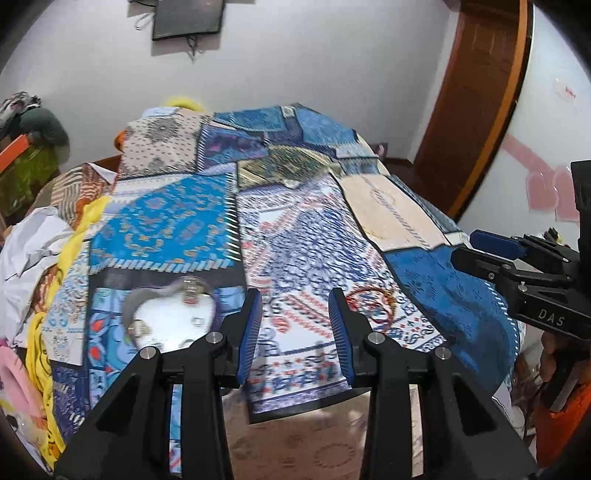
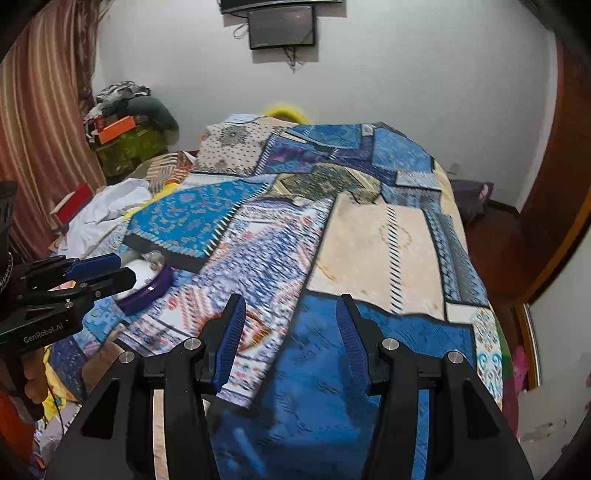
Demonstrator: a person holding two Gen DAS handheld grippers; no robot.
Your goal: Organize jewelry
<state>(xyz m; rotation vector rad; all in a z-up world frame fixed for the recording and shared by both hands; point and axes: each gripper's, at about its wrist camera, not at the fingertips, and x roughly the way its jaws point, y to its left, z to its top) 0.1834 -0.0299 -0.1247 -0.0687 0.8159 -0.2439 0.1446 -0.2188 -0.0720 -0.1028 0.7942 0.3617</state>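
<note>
While both grippers hover above a bed, the left gripper (image 1: 295, 328) has its jaws spread apart with nothing between them, its blue ribbed pads (image 1: 251, 332) framing a strip of patterned fabric. The right gripper (image 2: 291, 339) is likewise released, its jaws wide and empty over a deep blue patch of the patchwork bedspread (image 2: 369, 240), which covers the bed in blue, cream and white printed panels. The task's object, a heart-shaped jewelry box (image 1: 171, 317) with a white interior and a purple wall, lies open on the bedspread just to the left of the left gripper's left finger; small pieces of jewelry show inside it, though blur hides their kind. In the right wrist view the same box (image 2: 147, 284) appears at the left, partly hidden behind the tips of the left gripper (image 2: 110, 271), which reaches in from the left edge. A red and gold bangle (image 1: 373, 302) rests on the fabric just beside the left gripper's right finger. The right gripper (image 1: 480, 251) enters the left wrist view from the right edge, well apart from the box. A wall-mounted screen (image 2: 282, 26) hangs above the head of the bed, a striped curtain (image 2: 33, 129) hangs at the left, and white cloth (image 2: 107, 214) lies crumpled on the bed's left side.
</note>
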